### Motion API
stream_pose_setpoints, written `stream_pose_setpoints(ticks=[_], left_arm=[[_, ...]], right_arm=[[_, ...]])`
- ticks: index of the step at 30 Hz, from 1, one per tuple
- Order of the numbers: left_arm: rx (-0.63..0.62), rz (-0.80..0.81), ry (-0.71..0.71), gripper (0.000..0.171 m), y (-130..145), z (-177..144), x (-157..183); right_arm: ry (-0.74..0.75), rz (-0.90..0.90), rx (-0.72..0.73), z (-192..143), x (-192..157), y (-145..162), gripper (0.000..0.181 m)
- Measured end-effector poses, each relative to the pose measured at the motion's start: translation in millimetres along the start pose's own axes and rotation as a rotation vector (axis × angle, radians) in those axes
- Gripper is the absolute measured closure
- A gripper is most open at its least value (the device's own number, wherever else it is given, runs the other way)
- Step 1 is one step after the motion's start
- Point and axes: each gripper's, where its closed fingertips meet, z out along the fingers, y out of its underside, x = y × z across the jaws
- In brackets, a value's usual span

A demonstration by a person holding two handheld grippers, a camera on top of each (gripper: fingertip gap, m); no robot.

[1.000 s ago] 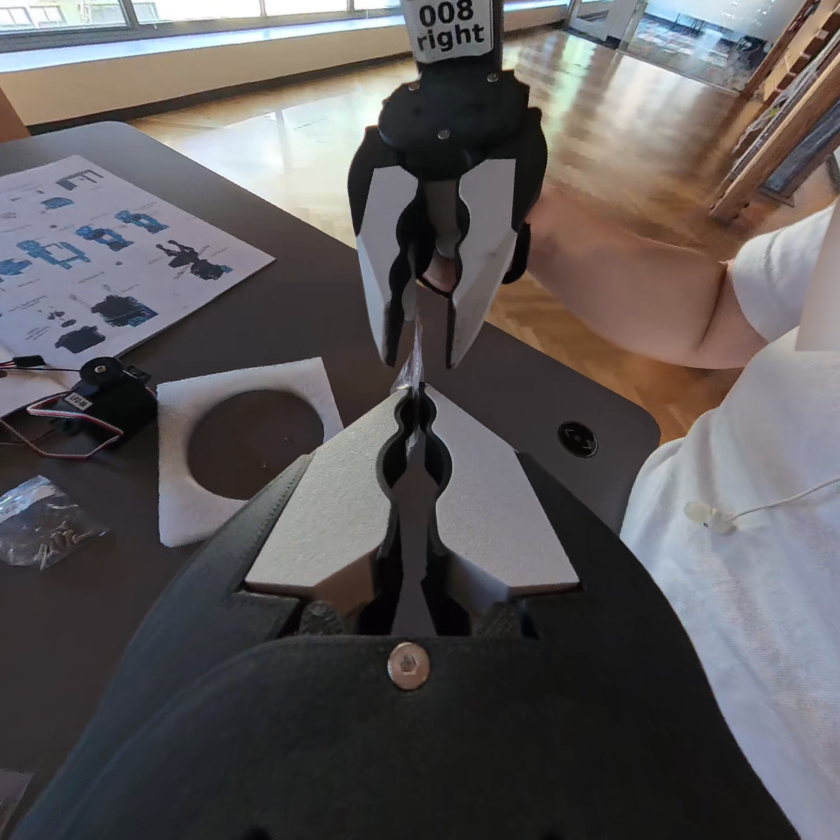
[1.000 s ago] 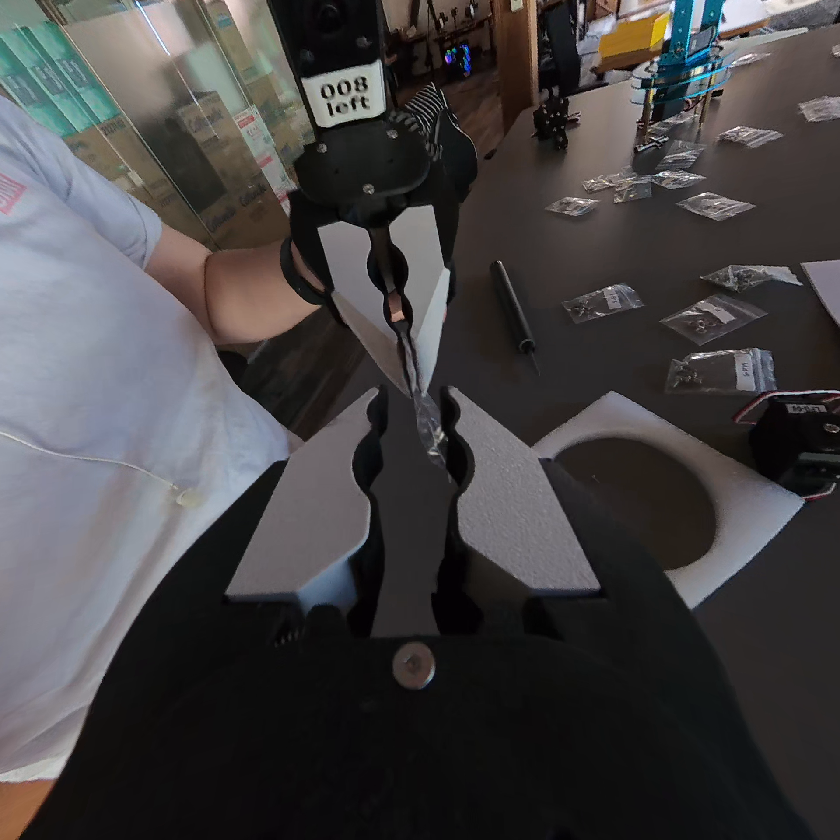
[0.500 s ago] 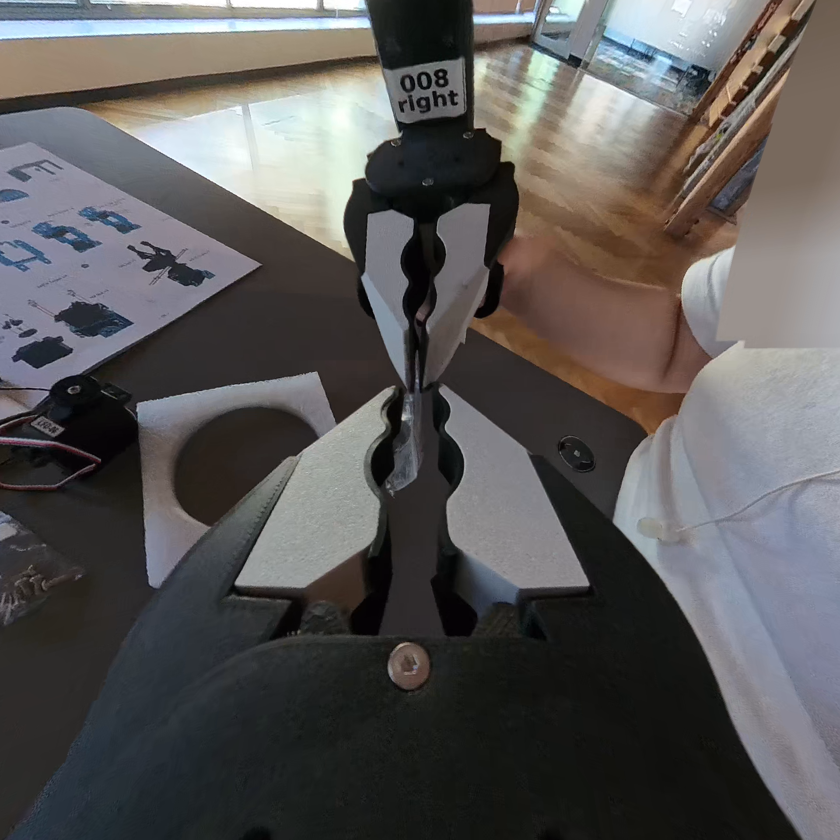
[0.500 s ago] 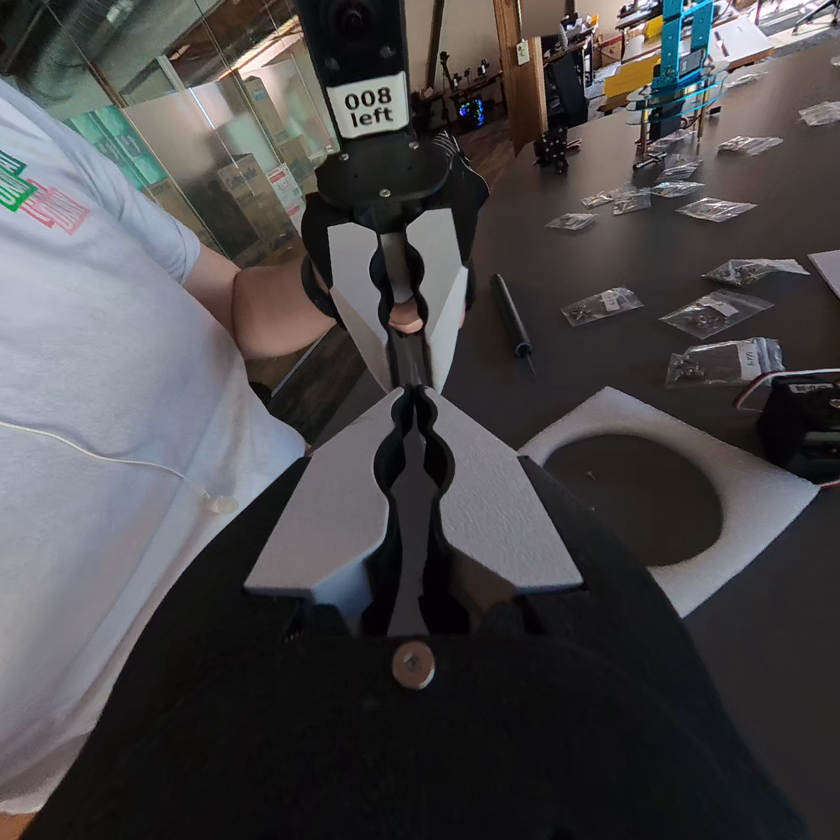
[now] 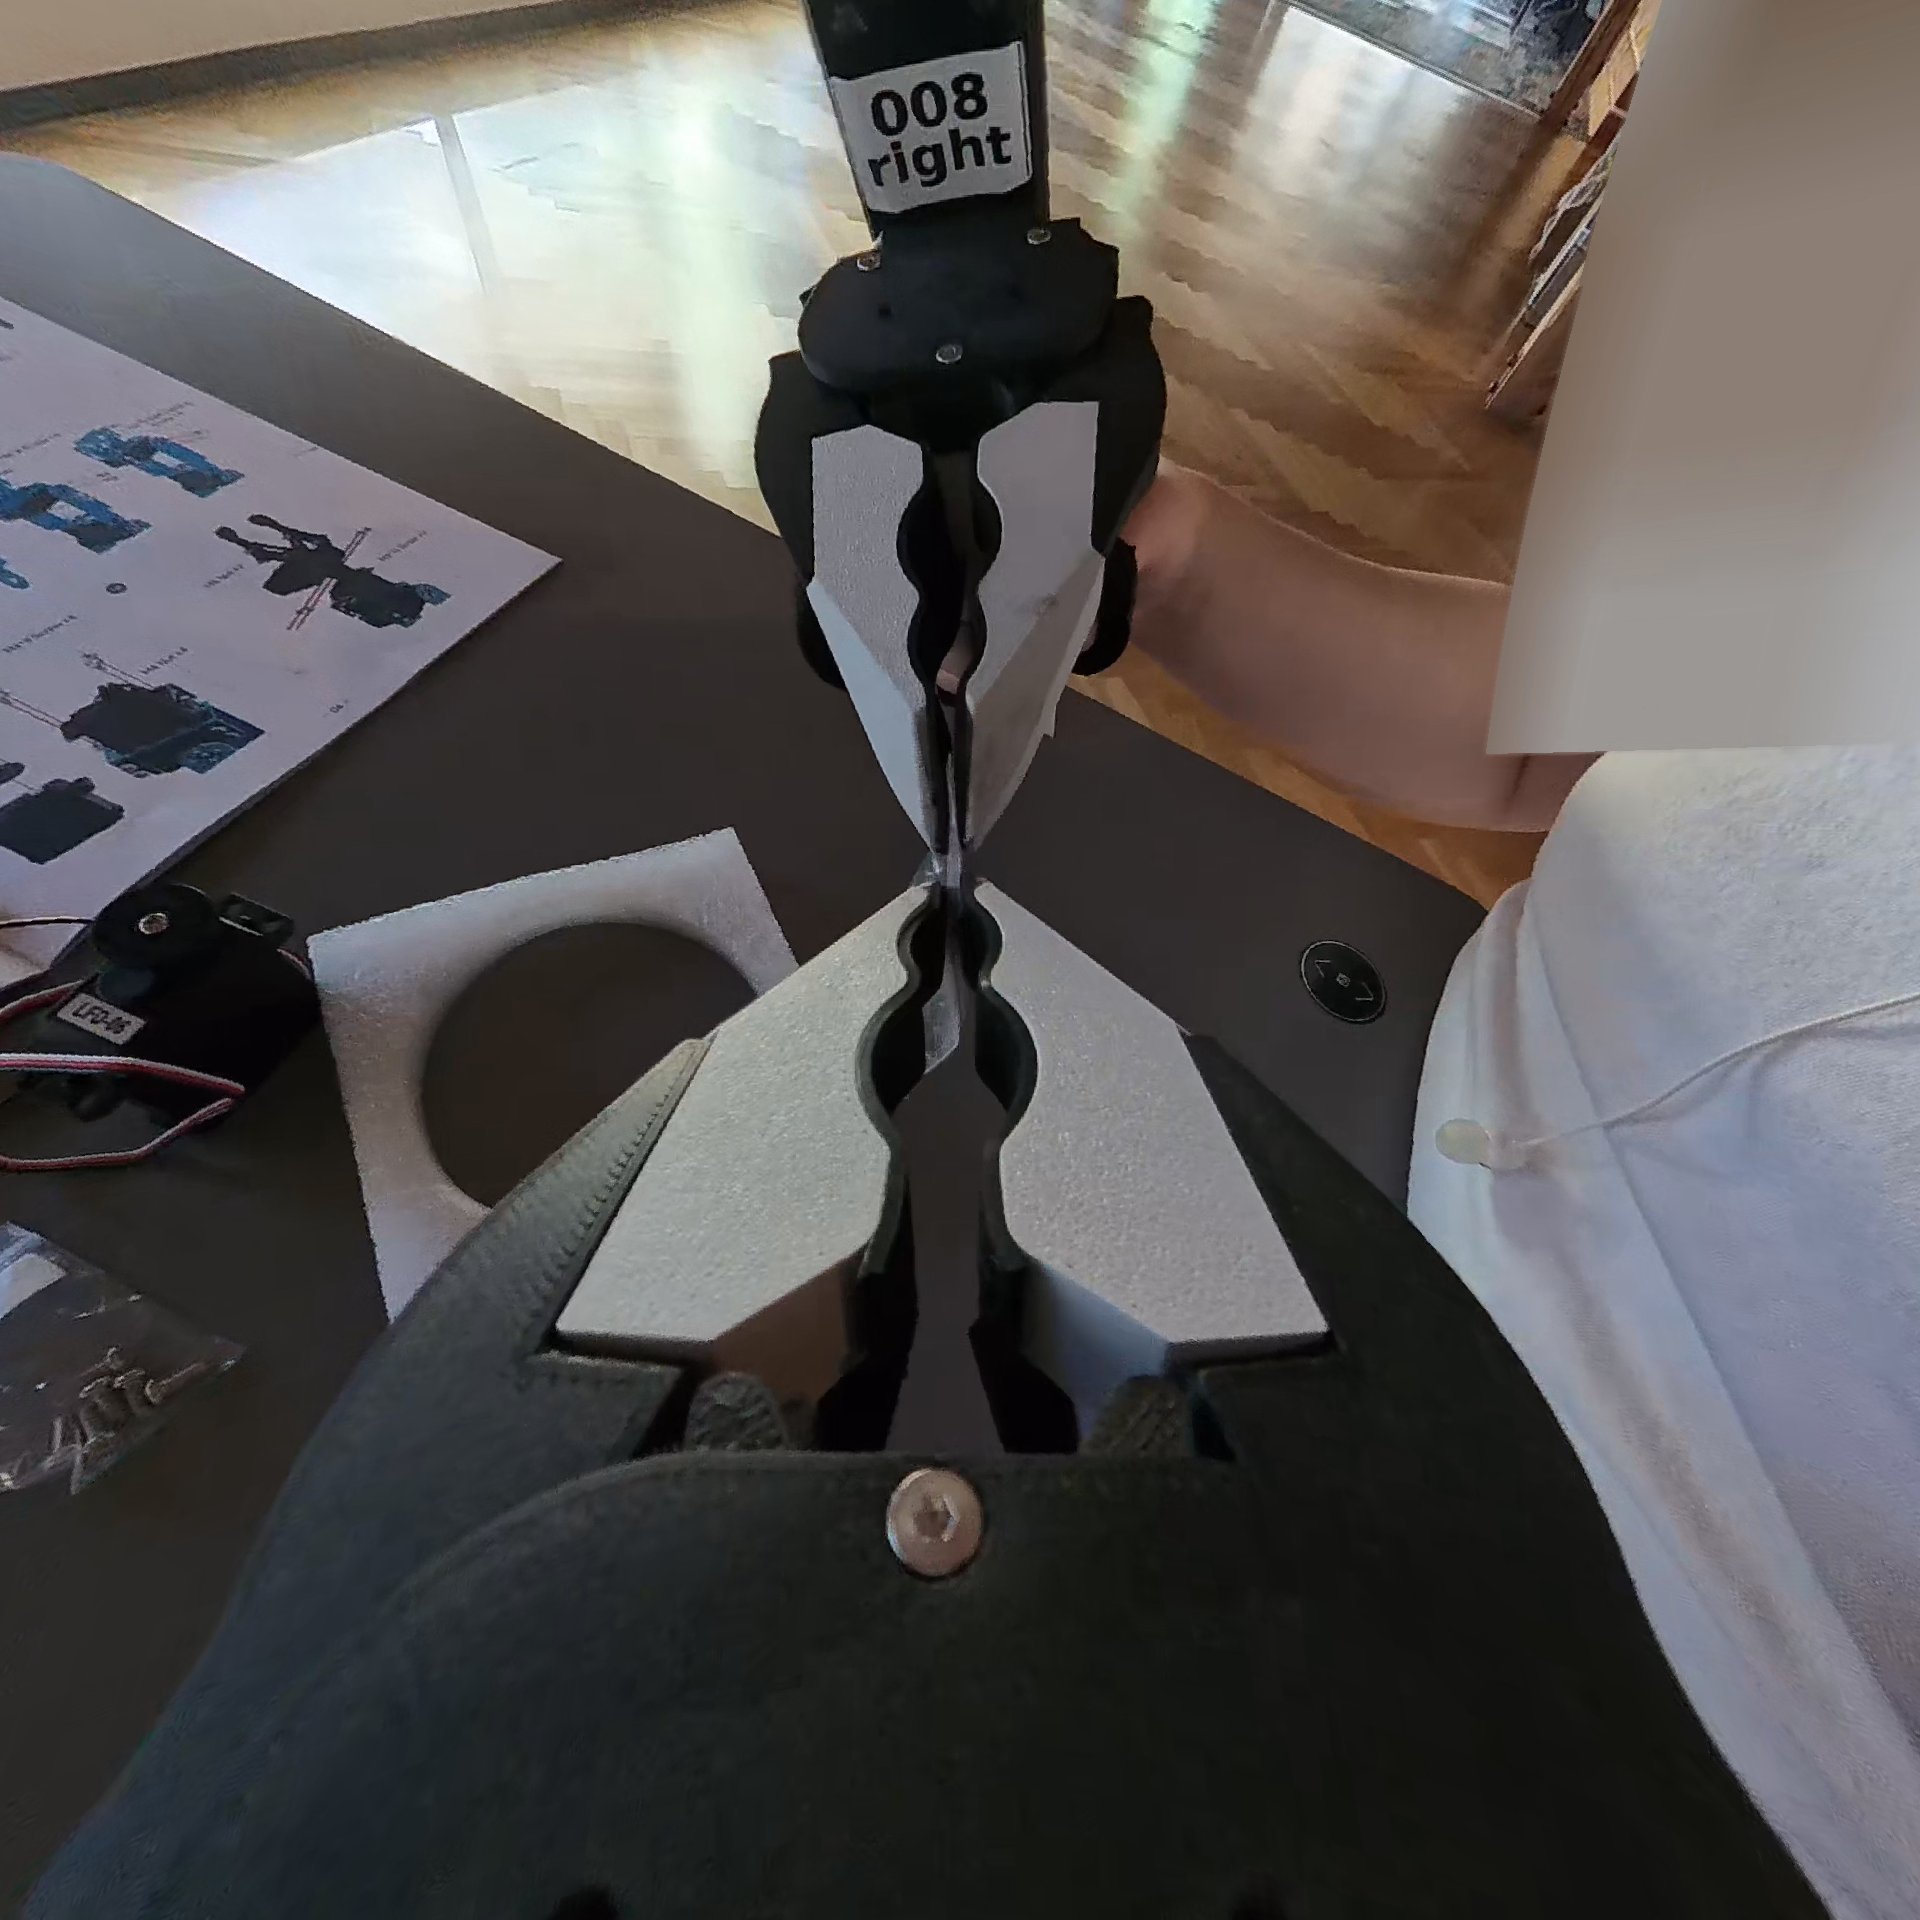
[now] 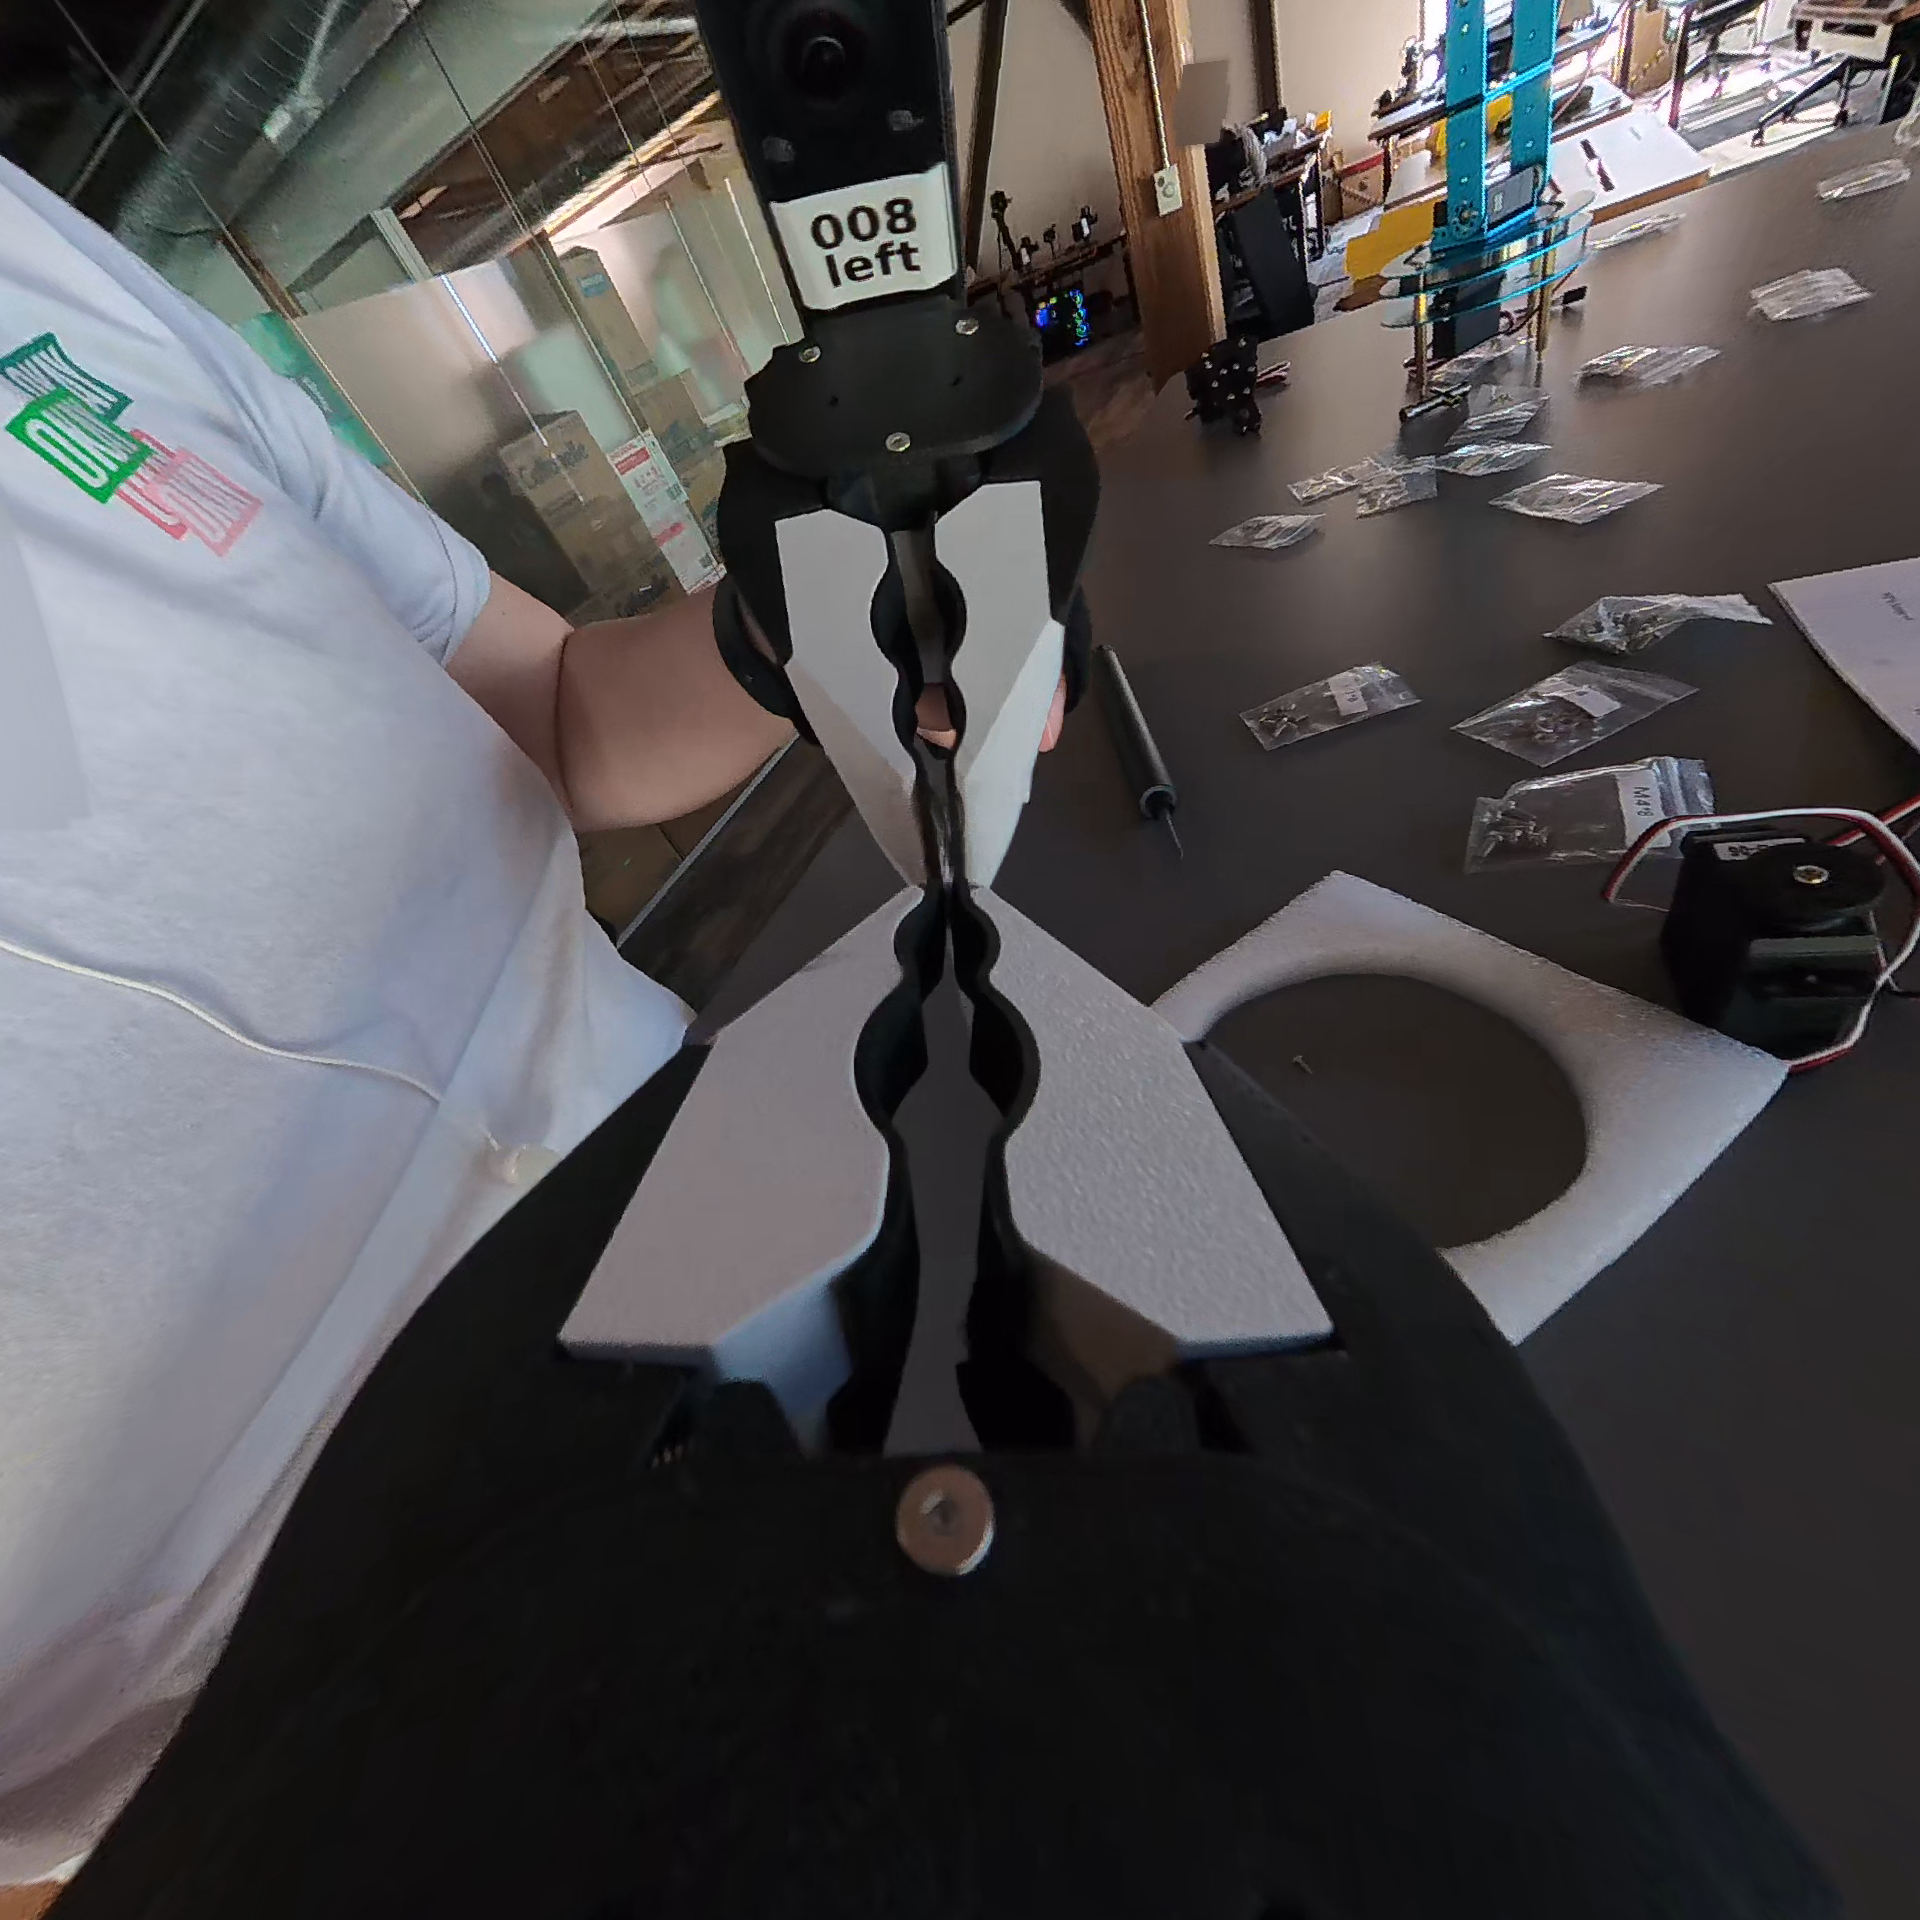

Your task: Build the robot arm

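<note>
My two grippers meet tip to tip above the front edge of the dark table [image 5: 644, 748]. My left gripper [image 5: 948, 902] is shut on a small clear plastic bag [image 5: 940, 1023], which shows as a thin strip between its white fingers. My right gripper [image 5: 943, 844] comes down from above and is shut on the same bag at its tips. In the right wrist view my right gripper [image 6: 948, 914] is shut, the left gripper [image 6: 943, 871] faces it, and the bag [image 6: 940, 821] shows edge-on. What the bag holds is hidden.
A white foam square with a round hole [image 5: 582, 914] [image 6: 1621, 1049] lies just beyond the grippers. A black servo with wires [image 5: 177, 997] [image 6: 1766, 935], an instruction sheet [image 5: 208, 623], several screw bags [image 6: 1590, 821], a black screwdriver [image 6: 1138, 748] and a person's white shirt [image 5: 1662, 1247] are close by. Only a small space, under 4 cm, lies between the two pairs of fingers.
One second ago only the left gripper pinched the bag and the right was open. Half a second ago the right pinched it and the left was open. Now both are shut on it.
</note>
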Motion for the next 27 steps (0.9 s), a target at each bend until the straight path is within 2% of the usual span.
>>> stream_pose_setpoints(ticks=[10, 16, 23, 27], left_arm=[[0.003, 0.02, -0.031, 0.171, 3.0, -7.8, 3.1], [0.003, 0.033, -0.066, 0.171, 12.4, -21.9, 20.7], [0.085, -0.034, -0.092, 0.171, 21.7, -61.2, 45.0], [0.099, -0.074, -0.12, 0.171, 40.3, -97.4, 55.6]], right_arm=[[-0.008, -0.001, -0.033, 7.9, -3.2, -0.4, 0.181], [-0.02, -0.027, -0.098, 28.7, -21.7, 0.1, 0.18], [-0.055, -0.112, -0.188, 66.5, -49.5, -10.4, 0.181], [-0.082, -0.128, -0.212, 99.8, -64.0, -14.6, 0.181]])
